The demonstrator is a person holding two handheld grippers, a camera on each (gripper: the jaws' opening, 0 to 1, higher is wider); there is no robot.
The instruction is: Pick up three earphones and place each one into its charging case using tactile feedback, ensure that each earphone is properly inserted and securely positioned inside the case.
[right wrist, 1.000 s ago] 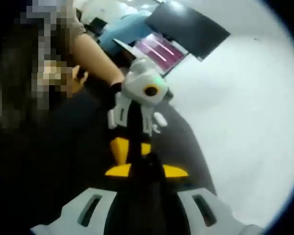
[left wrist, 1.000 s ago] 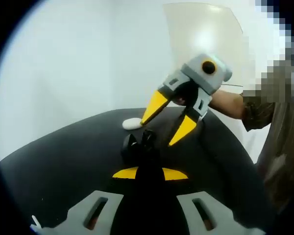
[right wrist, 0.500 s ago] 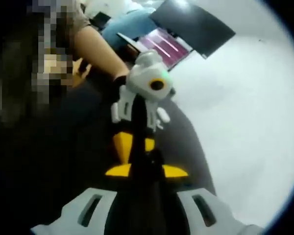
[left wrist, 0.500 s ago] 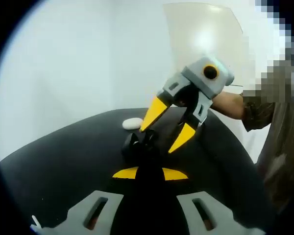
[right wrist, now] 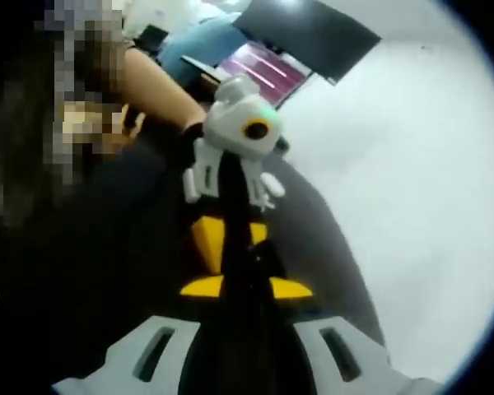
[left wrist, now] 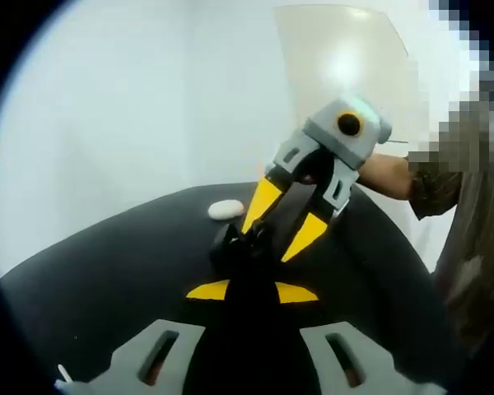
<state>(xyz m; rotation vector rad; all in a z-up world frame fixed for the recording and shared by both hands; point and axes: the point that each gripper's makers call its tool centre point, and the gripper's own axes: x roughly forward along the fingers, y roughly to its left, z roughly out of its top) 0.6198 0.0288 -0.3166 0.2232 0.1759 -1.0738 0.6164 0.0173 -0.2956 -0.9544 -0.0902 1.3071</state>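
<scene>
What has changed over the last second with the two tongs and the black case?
The right tongs, seen in the left gripper view, came down from above the dark mat, their open yellow tips closing in on the small black case at the left tongs' tips. The white oval case stayed put.

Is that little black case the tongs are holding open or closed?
Open, it seems: the black case shows two raised halves with a gap between, held at the left gripper. Contents cannot be seen.
</scene>
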